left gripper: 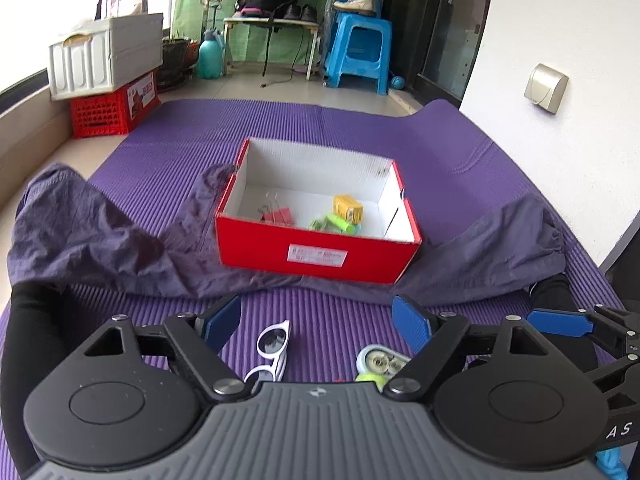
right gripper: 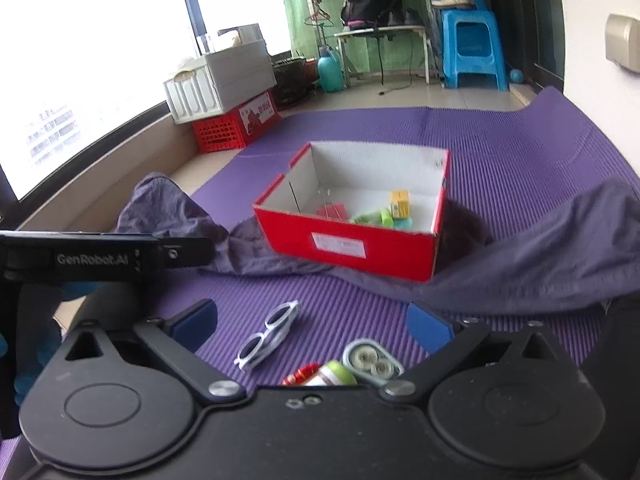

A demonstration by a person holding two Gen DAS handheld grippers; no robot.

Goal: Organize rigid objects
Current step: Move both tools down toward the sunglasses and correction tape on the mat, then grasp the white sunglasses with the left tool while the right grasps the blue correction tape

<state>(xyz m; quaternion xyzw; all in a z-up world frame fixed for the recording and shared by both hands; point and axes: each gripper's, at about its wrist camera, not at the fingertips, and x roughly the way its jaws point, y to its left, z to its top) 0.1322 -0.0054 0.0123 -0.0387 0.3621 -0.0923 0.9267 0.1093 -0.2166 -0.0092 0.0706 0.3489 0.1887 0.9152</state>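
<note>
Two grippers, left [left gripper: 318, 322] and right [right gripper: 314, 322], are held open, empty; light, stiff sunglasses [left gripper: 270, 350] are best gripped at the bridge.

A white crate [left gripper: 106, 54] sits on a red crate [left gripper: 112, 110] beside the purple mat [left gripper: 360, 128]

The label [left gripper: 317, 257] on the red box [left gripper: 280, 246] is too blurred to be read. A red item [right gripper: 299, 374] and green-capped bottle [right gripper: 334, 374] are partly hidden behind the right tool's body.
</note>
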